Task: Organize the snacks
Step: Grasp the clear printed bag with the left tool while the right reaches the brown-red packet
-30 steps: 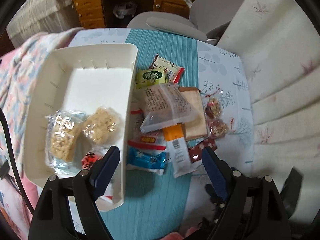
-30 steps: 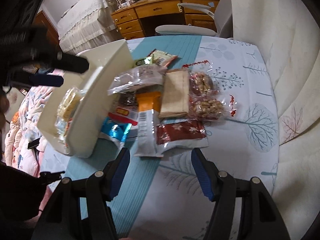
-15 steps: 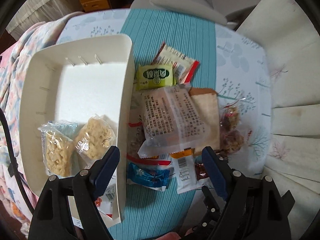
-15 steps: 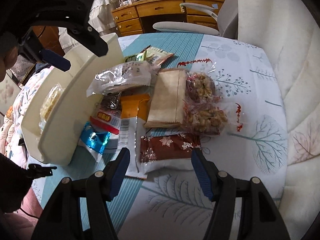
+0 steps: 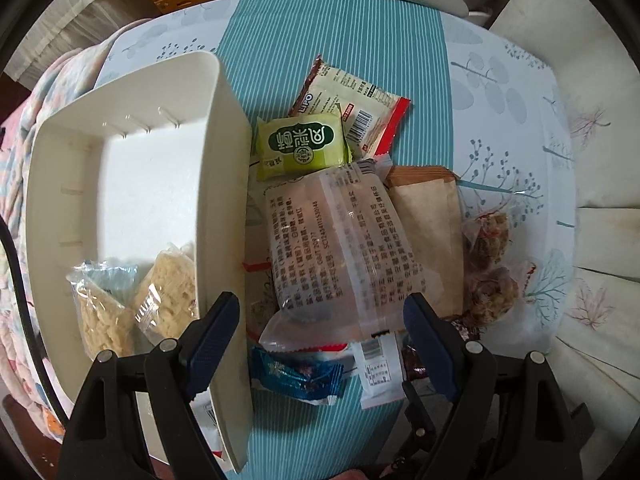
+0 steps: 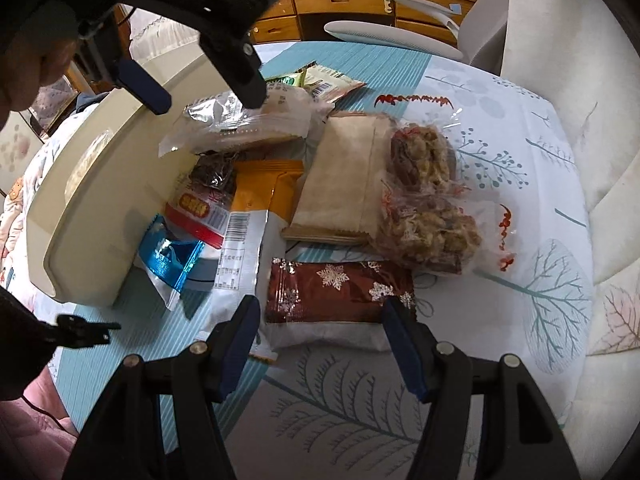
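A white bin (image 5: 216,200) stands at the left with two rice cracker packs (image 5: 104,312) inside. Beside it lies a pile of snacks. My left gripper (image 5: 320,320) hangs open, pointing down over a clear printed packet (image 5: 340,248) on top of the pile, with one finger over the bin wall. A green packet (image 5: 300,144) and a brown paper packet (image 5: 428,232) lie around it. In the right wrist view my right gripper (image 6: 322,312) is open just above a dark red snowflake packet (image 6: 340,292), without pressing it. The left gripper (image 6: 198,88) shows at the upper left.
Wrapped nut clusters (image 6: 424,208) lie right of the brown packet, a blue packet (image 6: 168,256) by the bin (image 6: 100,200). Cream sofa cushions (image 5: 592,160) border the table on the right. A grey chair (image 6: 392,36) and wooden drawers (image 6: 340,0) stand beyond. A floral blanket (image 5: 24,160) lies left.
My left gripper has come down and shifted from the bin's edge toward the snack pile, which looks larger. My right gripper has sunk closer to the red snowflake packet. Both jaws stayed as wide.
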Available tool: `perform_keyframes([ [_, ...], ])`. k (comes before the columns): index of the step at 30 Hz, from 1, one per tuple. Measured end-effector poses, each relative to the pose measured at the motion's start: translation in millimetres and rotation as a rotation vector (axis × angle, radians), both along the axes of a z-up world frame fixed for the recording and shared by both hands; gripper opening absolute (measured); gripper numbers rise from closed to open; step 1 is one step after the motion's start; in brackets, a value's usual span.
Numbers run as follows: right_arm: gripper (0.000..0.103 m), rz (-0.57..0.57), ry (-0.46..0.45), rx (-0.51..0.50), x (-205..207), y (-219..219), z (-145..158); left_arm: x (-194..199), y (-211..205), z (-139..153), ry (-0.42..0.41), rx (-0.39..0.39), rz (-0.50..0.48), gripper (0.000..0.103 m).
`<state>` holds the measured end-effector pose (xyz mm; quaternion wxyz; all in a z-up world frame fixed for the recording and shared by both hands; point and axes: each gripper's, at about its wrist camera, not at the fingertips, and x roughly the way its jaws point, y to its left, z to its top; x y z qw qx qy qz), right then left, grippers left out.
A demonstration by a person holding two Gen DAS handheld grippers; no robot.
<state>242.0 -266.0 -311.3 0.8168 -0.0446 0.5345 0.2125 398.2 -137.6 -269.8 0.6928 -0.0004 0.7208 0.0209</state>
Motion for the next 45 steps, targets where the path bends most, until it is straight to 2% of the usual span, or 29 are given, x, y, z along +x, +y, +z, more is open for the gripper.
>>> perform_keyframes([
  [8, 0.064, 0.014, 0.006, 0.021, 4, -2, -4, 10, -22, -16, 0.005, 0.065, -0.042, 0.086],
  [14, 0.064, 0.032, 0.014, 0.022, 10, 3, -4, 18, -36, -31, 0.014, 0.079, -0.058, 0.086],
  [18, 0.060, 0.039, 0.027, 0.035, 13, 3, -5, 24, -40, -40, 0.018, 0.065, -0.056, 0.091],
  [21, 0.053, 0.055, 0.042, 0.052, 14, 4, -4, 28, -40, -47, 0.008, 0.046, -0.050, 0.091],
  [26, 0.050, 0.061, 0.055, 0.062, 17, 4, -6, 36, -45, -58, -0.022, 0.023, -0.023, 0.092],
  [29, 0.043, 0.062, 0.074, 0.077, 18, 3, -7, 35, -35, -60, -0.048, -0.004, -0.002, 0.088],
  [30, 0.043, 0.060, 0.076, 0.076, 19, 3, -7, 36, -33, -60, -0.051, -0.002, 0.006, 0.082],
  [34, 0.041, 0.070, 0.079, 0.052, 20, 5, -8, 35, -29, -61, -0.058, -0.009, 0.014, 0.075],
  [37, 0.041, 0.093, 0.064, 0.009, 18, 12, -7, 28, -22, -58, -0.062, -0.022, 0.014, 0.072],
  [45, 0.040, 0.093, 0.083, -0.026, 14, 19, -7, 12, -23, -58, -0.020, -0.036, 0.000, 0.069],
])
